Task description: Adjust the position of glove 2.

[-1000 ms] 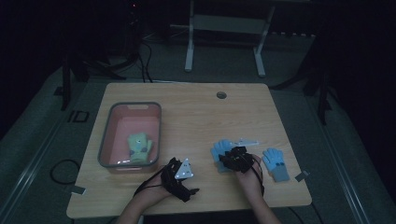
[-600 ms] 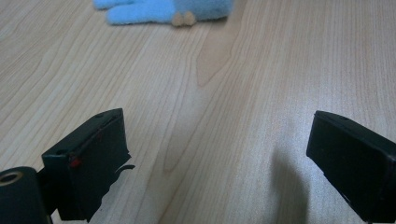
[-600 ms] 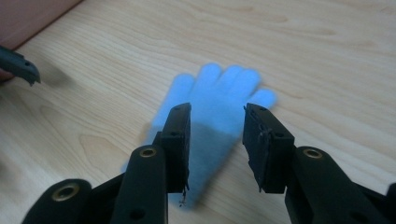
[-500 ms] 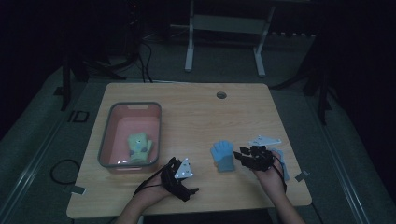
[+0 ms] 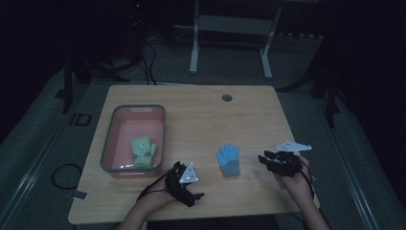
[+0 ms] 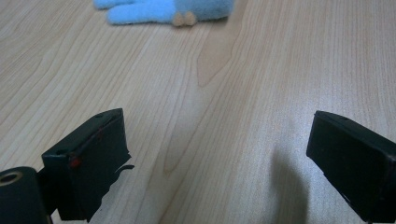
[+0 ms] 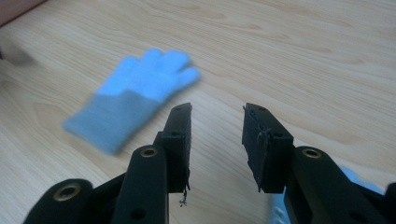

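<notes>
A blue glove (image 5: 227, 160) with a grey cuff lies flat and free on the wooden table (image 5: 201, 115), fingers pointing away from me. My right gripper (image 5: 265, 158) hovers to its right, and the right gripper view has the blue glove (image 7: 135, 98) ahead to the left. That right gripper (image 7: 217, 112) stands partly open with nothing between its jaws. A second patch of blue fabric (image 7: 357, 179) peeks out under its right arm. My left gripper (image 5: 190, 184) rests near the front edge. The left gripper (image 6: 215, 126) is wide open over bare wood, with the blue glove (image 6: 163, 9) farther ahead.
A pink bin (image 5: 115, 132) with a grey rim stands at the table's left and holds a green glove (image 5: 143, 149). A round cable hole (image 5: 227, 97) sits near the far edge. Beyond the table, white stand legs (image 5: 194, 48) and dark cables rest on the floor.
My right gripper has moved rightward away from the blue glove at the centre, which now lies free. It now covers the spot where a second blue glove lay. The left gripper has stayed put.
</notes>
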A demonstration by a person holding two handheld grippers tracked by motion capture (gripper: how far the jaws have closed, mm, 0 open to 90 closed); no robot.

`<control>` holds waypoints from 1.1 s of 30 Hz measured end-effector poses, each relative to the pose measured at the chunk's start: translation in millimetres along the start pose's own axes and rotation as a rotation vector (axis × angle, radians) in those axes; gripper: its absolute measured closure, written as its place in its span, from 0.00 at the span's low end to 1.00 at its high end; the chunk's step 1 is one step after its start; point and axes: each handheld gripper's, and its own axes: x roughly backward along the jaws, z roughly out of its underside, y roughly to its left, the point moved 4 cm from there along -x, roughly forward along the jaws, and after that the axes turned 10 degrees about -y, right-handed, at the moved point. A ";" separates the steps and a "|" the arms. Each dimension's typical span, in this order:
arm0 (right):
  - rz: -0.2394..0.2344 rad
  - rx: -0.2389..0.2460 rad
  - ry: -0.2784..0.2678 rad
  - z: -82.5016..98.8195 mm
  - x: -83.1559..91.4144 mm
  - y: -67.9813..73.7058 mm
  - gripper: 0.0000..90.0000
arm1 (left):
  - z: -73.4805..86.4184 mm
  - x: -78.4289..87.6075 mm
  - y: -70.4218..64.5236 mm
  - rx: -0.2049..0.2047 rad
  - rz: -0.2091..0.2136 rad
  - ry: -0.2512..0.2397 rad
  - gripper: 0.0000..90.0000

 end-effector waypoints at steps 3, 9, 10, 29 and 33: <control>0.014 -0.016 -0.004 4.0 9.2 -13.9 0.70 | 0.2 0.1 0.2 -0.002 0.000 0.001 0.06; 0.070 -0.003 -0.005 12.3 26.7 -40.1 0.70 | -0.3 -0.1 0.0 -0.001 0.000 -0.001 0.06; 0.075 -0.002 -0.003 14.5 28.9 -44.0 0.70 | -0.2 -0.3 -0.1 -0.004 0.001 0.001 0.06; 0.077 -0.014 0.088 70.6 25.0 -65.1 0.70 | 0.8 0.1 0.0 -0.001 0.005 0.003 0.06; 0.083 0.017 0.103 69.7 23.4 -62.8 0.74 | 0.7 0.2 -0.1 0.001 0.005 0.001 0.06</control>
